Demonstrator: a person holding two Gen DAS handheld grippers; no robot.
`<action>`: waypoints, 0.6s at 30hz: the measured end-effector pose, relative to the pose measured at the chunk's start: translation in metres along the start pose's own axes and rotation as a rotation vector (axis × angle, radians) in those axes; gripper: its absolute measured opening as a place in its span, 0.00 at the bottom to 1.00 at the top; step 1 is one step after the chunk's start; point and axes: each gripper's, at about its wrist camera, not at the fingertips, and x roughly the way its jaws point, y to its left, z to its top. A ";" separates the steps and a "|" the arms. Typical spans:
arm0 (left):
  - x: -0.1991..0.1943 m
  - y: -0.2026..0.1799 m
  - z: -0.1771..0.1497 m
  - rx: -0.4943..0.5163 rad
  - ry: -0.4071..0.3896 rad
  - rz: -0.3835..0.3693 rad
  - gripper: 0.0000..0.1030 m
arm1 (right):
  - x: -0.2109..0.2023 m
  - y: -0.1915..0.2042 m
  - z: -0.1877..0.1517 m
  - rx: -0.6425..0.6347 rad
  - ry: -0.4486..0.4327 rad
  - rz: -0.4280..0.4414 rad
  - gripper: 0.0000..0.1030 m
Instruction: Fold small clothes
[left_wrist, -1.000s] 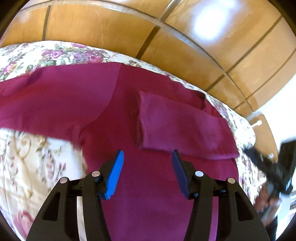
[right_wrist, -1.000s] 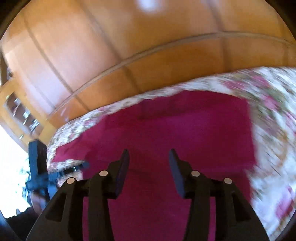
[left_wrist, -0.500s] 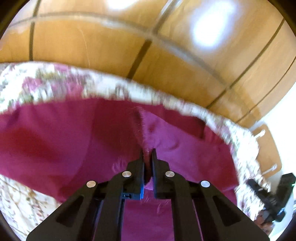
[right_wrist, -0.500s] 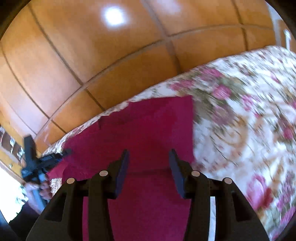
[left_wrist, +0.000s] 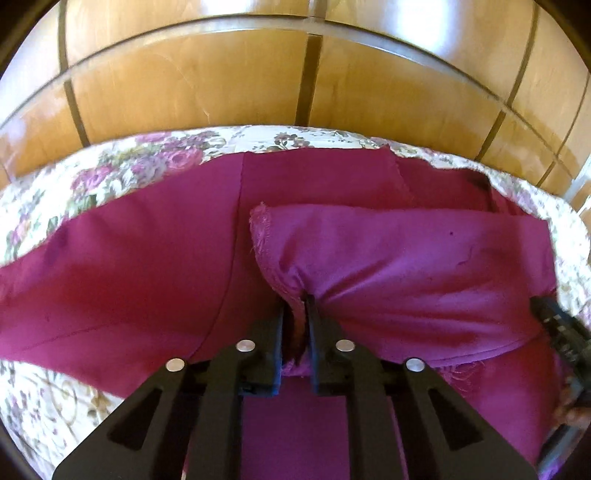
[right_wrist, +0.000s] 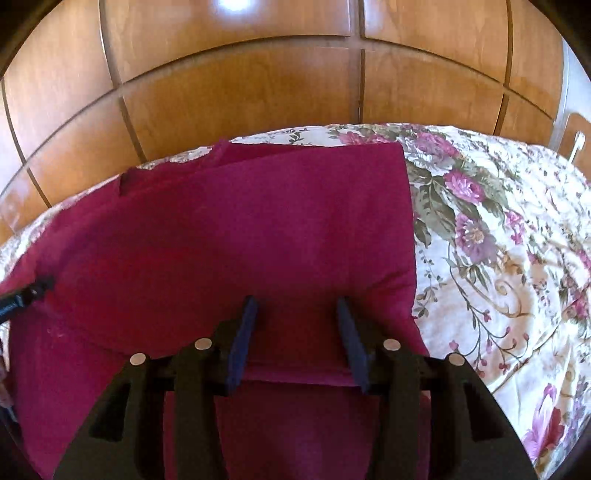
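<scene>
Left gripper pinches a bunched fold of the magenta garment between its 2 black fingers, the jaws easing apart slightly with cloth between them. Right gripper hangs with its jaws parted over the same soft, matte fabric, its blue pads astride a folded edge without pressing. Beneath lies a floral quilted bedspread; behind, glossy wooden panels.

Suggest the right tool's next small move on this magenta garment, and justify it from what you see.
Probably close the right tool on the garment's folded edge lying between its open jaws. The left tool already has cloth bunched between its jaws, though they are opening, so the fold needs a second grip.
</scene>
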 end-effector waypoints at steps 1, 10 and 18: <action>-0.007 0.010 -0.002 -0.050 0.009 -0.040 0.26 | -0.001 0.001 0.000 -0.001 -0.002 -0.002 0.46; -0.077 0.095 -0.052 -0.358 -0.064 -0.121 0.39 | -0.001 0.024 -0.002 -0.097 -0.012 -0.139 0.50; -0.132 0.201 -0.090 -0.609 -0.195 -0.034 0.50 | -0.002 0.026 -0.004 -0.115 -0.022 -0.197 0.57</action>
